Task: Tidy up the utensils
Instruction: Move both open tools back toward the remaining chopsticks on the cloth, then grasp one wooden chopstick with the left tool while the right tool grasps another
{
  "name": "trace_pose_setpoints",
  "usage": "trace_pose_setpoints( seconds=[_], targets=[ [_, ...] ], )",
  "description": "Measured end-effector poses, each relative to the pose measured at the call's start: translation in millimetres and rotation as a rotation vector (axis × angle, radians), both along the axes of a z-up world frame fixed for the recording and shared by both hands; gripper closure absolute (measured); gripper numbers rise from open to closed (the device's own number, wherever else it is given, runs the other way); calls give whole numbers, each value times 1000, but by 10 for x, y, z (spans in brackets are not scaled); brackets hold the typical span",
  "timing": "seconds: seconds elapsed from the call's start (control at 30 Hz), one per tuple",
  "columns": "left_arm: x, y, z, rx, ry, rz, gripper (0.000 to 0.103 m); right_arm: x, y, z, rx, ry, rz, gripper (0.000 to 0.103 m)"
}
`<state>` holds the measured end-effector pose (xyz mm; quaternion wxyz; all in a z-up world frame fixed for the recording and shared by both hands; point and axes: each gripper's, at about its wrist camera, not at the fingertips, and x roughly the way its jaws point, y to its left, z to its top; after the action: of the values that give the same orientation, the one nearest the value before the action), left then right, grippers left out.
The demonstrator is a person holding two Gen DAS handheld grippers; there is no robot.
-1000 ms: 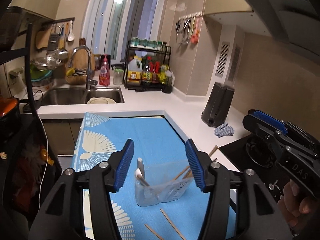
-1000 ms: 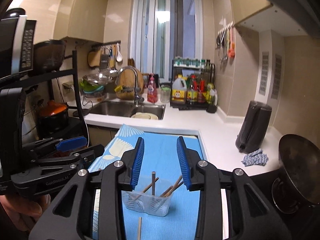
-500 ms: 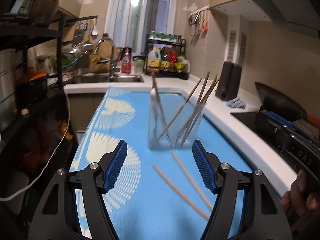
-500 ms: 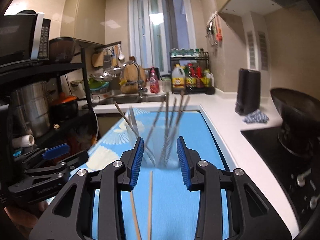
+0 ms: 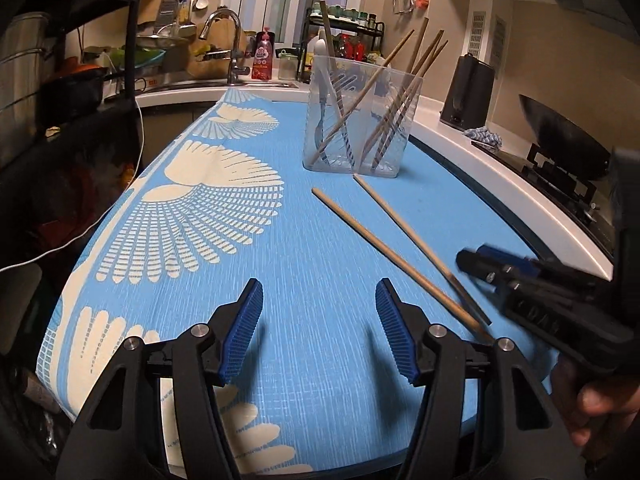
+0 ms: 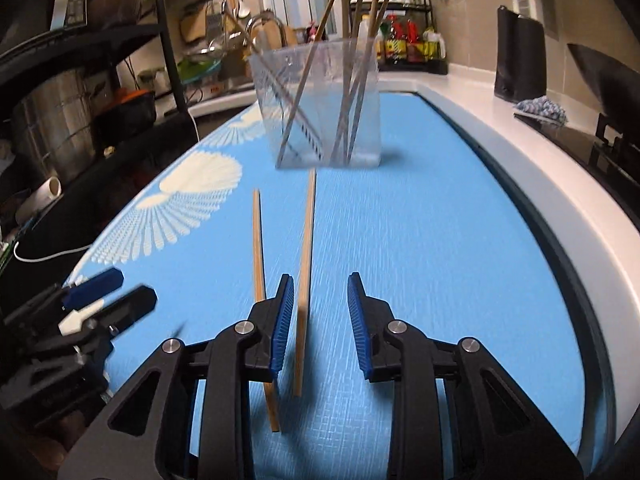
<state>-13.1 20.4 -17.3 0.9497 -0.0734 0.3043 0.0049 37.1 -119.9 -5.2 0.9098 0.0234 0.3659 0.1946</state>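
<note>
A clear plastic holder (image 5: 360, 120) (image 6: 320, 104) stands on the blue mat and holds several wooden chopsticks and a white spoon. Two loose chopsticks lie on the mat in front of it: one on the left (image 5: 384, 248) (image 6: 259, 248) and one on the right (image 5: 416, 236) (image 6: 306, 248). My left gripper (image 5: 319, 326) is open and empty, low over the mat's near end. My right gripper (image 6: 320, 320) is open, low over the mat, with the right chopstick's near end lying between its jaws. It also shows in the left wrist view (image 5: 504, 268).
The blue mat with white fan print (image 5: 240, 220) covers the counter. A black stove with a wok (image 5: 560, 136) sits to the right, with a black kettle (image 5: 466, 92) and a cloth (image 5: 484, 136). A sink and tap (image 5: 228, 40) are at the back. A black rack with pots (image 6: 80, 100) stands left.
Both grippers have dropped from above the holder down to the mat and pulled back toward the near edge. The right gripper now straddles a loose chopstick.
</note>
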Motion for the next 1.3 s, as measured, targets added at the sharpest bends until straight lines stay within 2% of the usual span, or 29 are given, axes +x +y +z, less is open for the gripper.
trace_pose_setpoints(
  seconds=[0.13,0.27,0.5,0.6,0.7,0.8,0.87,0.97,1.13,1.2,1.27,1.3],
  targets=[
    [43,-77,2,-26,5,-38,45,-17,39,-88,-13,29,27,78],
    [216,-151,-35,-71,42,-60,45,-35,39,-148,-24,58,50,96],
    [568,-399,-101,-74,152,-71,45,-101,-90,-119,-18,56,9,97],
    [663,-531,-141,-37,194,-83,46,-128,-140,-116,-31,53,-1,97],
    [707,-642,-200,46,223,-82,50,-152,-193,-133,-33,61,-13,97],
    [662,-600,-187,87,222,-87,67,-167,-226,-164,-34,74,-14,97],
    [638,-483,-176,106,228,-62,89,-174,-220,-162,-32,74,-16,97],
    [626,-221,-165,94,229,-37,92,-172,-199,-162,-26,78,-17,96],
    [601,102,-160,68,223,-87,91,-162,-179,-172,-20,72,-27,93],
    [544,196,-167,64,214,-85,84,-173,-169,-171,-20,71,-28,90],
    [477,242,-170,49,199,-78,69,-186,-161,-173,-23,66,-27,89],
    [432,251,-174,42,192,-73,68,-196,-160,-175,-25,64,-29,88]
  ],
)
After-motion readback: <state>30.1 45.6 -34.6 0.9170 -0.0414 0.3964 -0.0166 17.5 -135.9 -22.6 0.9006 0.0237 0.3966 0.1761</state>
